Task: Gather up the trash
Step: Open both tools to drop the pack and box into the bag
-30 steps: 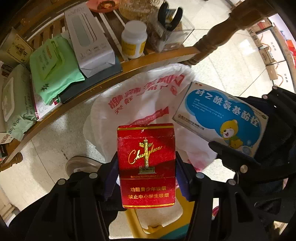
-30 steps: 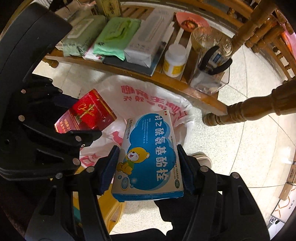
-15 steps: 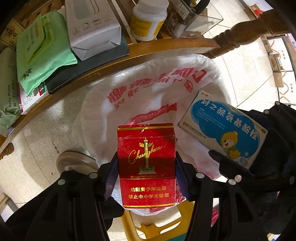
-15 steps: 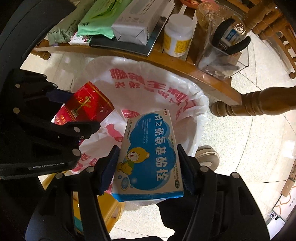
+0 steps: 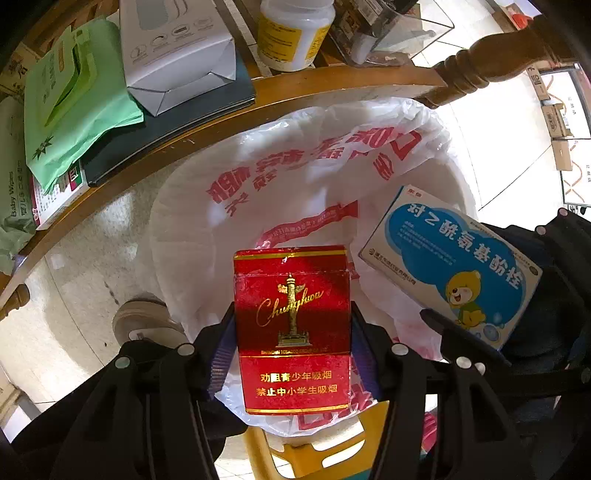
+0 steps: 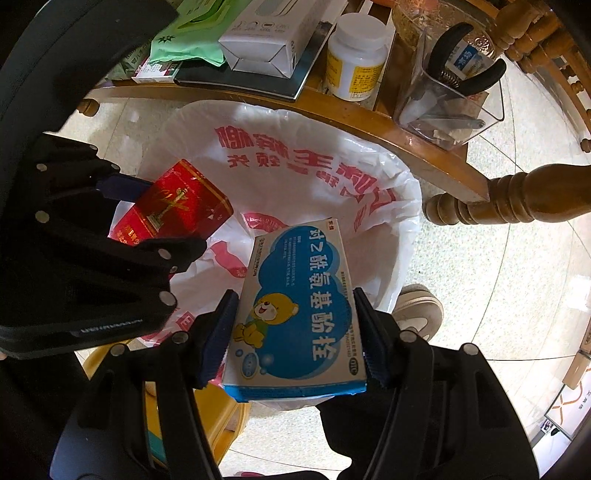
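My left gripper [image 5: 291, 314] is shut on a red cigarette pack [image 5: 291, 328] and holds it upright over the open mouth of a bin lined with a white plastic bag with red print [image 5: 258, 206]. My right gripper [image 6: 295, 306] is shut on a blue and white medicine box with a cartoon bear [image 6: 299, 314], also above the bag [image 6: 295, 162]. The medicine box shows at the right of the left wrist view [image 5: 454, 266]. The red pack shows at the left of the right wrist view [image 6: 177, 206]. The bag's inside looks bare.
A wooden shelf edge [image 5: 258, 99] runs just behind the bin, holding a green wipes pack [image 5: 70, 99], a white box [image 5: 173, 51], a white pill bottle [image 5: 295, 33] and a clear bin with pliers [image 6: 454, 96]. A turned table leg [image 6: 509, 199] stands right. A shoe [image 6: 417, 310] and yellow stool [image 5: 314, 446] lie below.
Both grippers have moved forward and down over the bag's opening, each still holding its box. The bag now fills more of both views.
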The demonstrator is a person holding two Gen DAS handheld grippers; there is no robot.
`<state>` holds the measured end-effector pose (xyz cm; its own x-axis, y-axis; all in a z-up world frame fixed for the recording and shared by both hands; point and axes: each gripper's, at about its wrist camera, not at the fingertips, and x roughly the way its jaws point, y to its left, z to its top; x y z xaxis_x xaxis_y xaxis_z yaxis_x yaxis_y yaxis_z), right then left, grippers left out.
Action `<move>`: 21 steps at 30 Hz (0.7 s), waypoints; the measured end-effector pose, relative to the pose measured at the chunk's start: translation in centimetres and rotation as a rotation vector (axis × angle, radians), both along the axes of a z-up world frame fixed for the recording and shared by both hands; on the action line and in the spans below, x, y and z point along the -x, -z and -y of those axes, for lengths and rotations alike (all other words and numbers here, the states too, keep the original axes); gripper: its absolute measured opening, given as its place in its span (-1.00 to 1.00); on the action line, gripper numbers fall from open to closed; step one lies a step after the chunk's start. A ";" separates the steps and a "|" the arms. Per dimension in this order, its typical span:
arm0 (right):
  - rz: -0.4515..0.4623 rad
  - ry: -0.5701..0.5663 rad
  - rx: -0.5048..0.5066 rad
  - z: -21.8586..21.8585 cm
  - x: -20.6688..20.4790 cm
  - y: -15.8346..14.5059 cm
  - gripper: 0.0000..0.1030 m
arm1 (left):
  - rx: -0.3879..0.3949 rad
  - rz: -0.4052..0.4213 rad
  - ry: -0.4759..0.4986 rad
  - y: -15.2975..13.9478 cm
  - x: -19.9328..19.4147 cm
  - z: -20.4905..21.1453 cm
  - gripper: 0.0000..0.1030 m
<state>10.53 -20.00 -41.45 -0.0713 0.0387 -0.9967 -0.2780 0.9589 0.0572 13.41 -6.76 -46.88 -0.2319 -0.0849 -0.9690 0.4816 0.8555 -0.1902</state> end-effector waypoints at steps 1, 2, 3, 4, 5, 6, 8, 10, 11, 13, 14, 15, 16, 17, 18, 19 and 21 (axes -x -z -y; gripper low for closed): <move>0.000 0.000 0.000 0.0 0.0 0.0 0.19 | 0.001 0.003 0.004 0.0 0.1 0.0 0.07; 0.001 0.000 0.001 0.0 0.0 0.1 0.19 | 0.001 0.004 0.004 -0.1 0.1 0.1 0.07; 0.000 0.000 0.000 0.0 0.0 0.1 0.19 | 0.001 0.004 0.001 -0.1 0.0 0.0 0.07; 0.000 0.000 0.000 0.0 0.0 0.1 0.19 | 0.000 0.005 -0.001 -0.1 0.0 0.1 0.09; 0.002 -0.002 0.003 -0.1 0.0 0.1 0.19 | -0.005 0.005 -0.002 -0.1 -0.1 0.0 0.13; 0.006 -0.002 0.005 -0.1 0.0 0.1 0.19 | -0.009 0.007 -0.003 -0.1 -0.2 0.0 0.21; 0.007 -0.005 0.007 -0.1 0.0 0.1 0.19 | -0.014 0.020 -0.004 -0.3 -0.3 0.0 0.33; 0.009 -0.004 0.011 -0.1 -0.1 0.1 0.21 | -0.021 0.026 -0.003 -0.3 -0.4 0.0 0.36; 0.007 -0.002 0.011 -0.1 -0.1 0.2 0.21 | -0.019 0.022 -0.006 -0.3 -0.4 0.0 0.37; 0.004 0.001 0.010 0.0 -0.1 0.3 0.22 | -0.019 0.016 -0.010 -0.2 -0.5 -0.1 0.37; 0.004 0.002 0.012 0.0 -0.1 0.3 0.22 | -0.019 0.014 -0.009 -0.2 -0.6 -0.1 0.37; 0.004 0.003 0.015 0.0 -0.1 0.4 0.26 | -0.019 0.015 -0.006 -0.2 -0.6 -0.1 0.37; 0.005 0.004 0.018 0.0 -0.1 0.4 0.29 | -0.021 0.019 -0.005 -0.2 -0.5 -0.2 0.37; 0.006 0.006 0.019 0.1 -0.2 0.4 0.31 | -0.024 0.025 -0.002 -0.3 -0.5 -0.2 0.37; 0.005 0.009 0.016 0.1 -0.2 0.4 0.31 | -0.025 0.026 -0.002 -0.3 -0.5 -0.1 0.37; 0.005 0.011 0.014 0.1 -0.2 0.4 0.31 | -0.024 0.025 -0.003 -0.3 -0.5 -0.1 0.37; 0.007 0.012 0.013 0.2 -0.2 0.4 0.31 | -0.022 0.026 -0.005 -0.4 -0.5 -0.1 0.37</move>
<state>10.76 -20.17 -41.82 -0.0640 0.0265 -0.9976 -0.2666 0.9629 0.0427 13.89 -6.66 -46.52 -0.2066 -0.0646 -0.9763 0.4815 0.8619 -0.1589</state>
